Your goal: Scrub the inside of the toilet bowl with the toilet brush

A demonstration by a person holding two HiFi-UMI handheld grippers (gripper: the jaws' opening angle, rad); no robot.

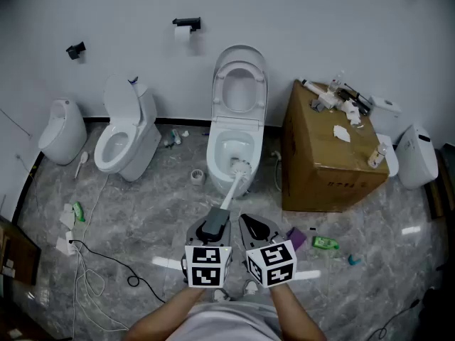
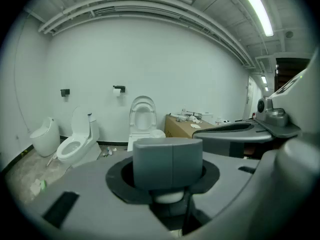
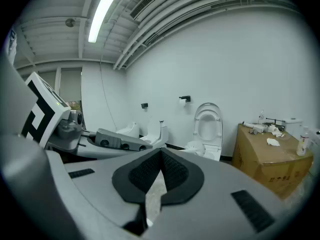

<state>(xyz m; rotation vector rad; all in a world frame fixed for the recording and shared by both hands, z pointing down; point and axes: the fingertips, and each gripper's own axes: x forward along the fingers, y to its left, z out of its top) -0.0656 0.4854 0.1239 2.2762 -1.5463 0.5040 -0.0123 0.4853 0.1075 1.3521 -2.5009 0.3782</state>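
The middle toilet (image 1: 213, 148) stands with lid and seat raised against the back wall. The toilet brush's white head (image 1: 240, 167) rests inside the bowl, and its white shaft (image 1: 231, 192) slants down toward me. My left gripper (image 1: 213, 226) is shut on the brush's grey handle end (image 2: 167, 161). In the left gripper view the same toilet (image 2: 142, 121) shows beyond the handle. My right gripper (image 1: 254, 227) hangs just right of the left one; its black pads meet with nothing between them (image 3: 161, 156). The toilet (image 3: 207, 129) also shows in the right gripper view.
A cardboard box (image 1: 330, 151) with tools and tissue on top stands right of the toilet. A second toilet (image 1: 124, 137) and a small white fixture (image 1: 62, 130) stand at the left. Cables (image 1: 92, 261), a tape roll (image 1: 197, 177) and a green bottle (image 1: 325, 243) lie on the marble floor.
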